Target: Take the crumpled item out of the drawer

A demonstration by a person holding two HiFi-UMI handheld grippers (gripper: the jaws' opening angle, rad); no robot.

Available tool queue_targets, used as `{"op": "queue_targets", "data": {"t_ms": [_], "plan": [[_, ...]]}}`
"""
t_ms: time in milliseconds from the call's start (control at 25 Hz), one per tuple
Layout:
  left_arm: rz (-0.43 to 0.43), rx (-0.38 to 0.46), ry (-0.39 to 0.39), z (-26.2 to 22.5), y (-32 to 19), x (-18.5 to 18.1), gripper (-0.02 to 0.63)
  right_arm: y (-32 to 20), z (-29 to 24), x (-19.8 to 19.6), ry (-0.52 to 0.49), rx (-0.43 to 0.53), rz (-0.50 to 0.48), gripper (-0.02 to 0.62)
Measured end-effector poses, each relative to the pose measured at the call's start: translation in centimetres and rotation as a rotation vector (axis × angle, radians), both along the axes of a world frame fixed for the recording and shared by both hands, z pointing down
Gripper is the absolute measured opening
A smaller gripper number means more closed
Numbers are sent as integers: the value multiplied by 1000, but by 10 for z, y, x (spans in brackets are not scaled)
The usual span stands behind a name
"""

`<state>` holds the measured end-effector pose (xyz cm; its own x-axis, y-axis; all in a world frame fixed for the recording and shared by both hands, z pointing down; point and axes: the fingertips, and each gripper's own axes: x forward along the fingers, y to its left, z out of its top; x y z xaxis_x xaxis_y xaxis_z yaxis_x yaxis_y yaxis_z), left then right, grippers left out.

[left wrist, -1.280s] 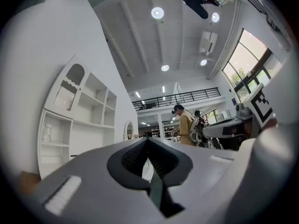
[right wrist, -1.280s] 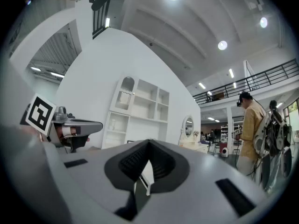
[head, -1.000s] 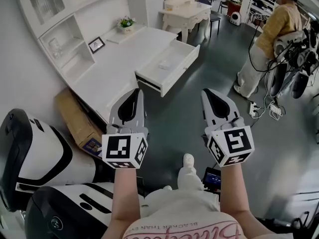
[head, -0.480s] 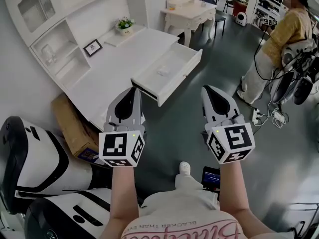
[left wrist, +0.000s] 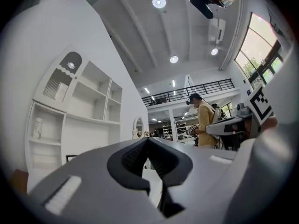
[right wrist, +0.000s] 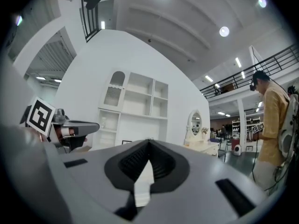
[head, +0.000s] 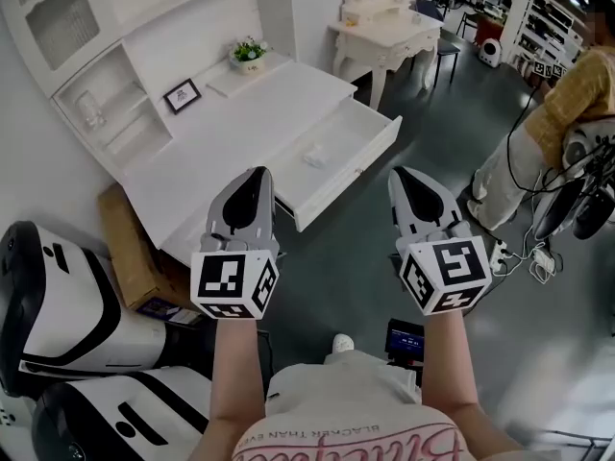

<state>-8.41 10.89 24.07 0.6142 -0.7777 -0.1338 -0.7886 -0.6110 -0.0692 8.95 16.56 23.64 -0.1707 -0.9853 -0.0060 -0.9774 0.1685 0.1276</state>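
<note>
An open white drawer [head: 380, 157] juts out of the white desk [head: 240, 128] in the head view. A small crumpled white item [head: 314, 156] lies inside it. My left gripper [head: 257, 175] is held up in front of the desk's near edge, its jaws shut with nothing between them. My right gripper [head: 401, 178] hovers over the grey floor just right of the drawer's front, also shut and empty. Both sit well short of the crumpled item. In the left gripper view [left wrist: 147, 140] and the right gripper view [right wrist: 149, 143] the jaw tips meet.
White shelving [head: 106, 84] with a small framed picture [head: 182, 94] and a potted plant [head: 249, 53] backs the desk. A dressing table [head: 389, 32] stands beyond. A person [head: 567, 104] stands at right beside cables [head: 533, 257]. A cardboard box [head: 135, 248] and a white-black machine [head: 67, 296] sit at left.
The view has shifted so the desk and drawer sit nearer and more central. Both grippers keep their pose, still shut.
</note>
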Motion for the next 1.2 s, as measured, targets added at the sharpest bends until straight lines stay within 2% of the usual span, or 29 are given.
{"op": "queue_targets", "data": {"t_ms": [320, 680, 1200], "plan": [[-34, -34, -11, 18, -27, 27, 8, -30, 20, 25, 26, -36, -33, 6], [-42, -62, -16, 30, -70, 34, 8, -74, 35, 27, 17, -70, -59, 6], [-1, -62, -25, 34, -204, 32, 8, -200, 51, 17, -12, -104, -48, 6]]}}
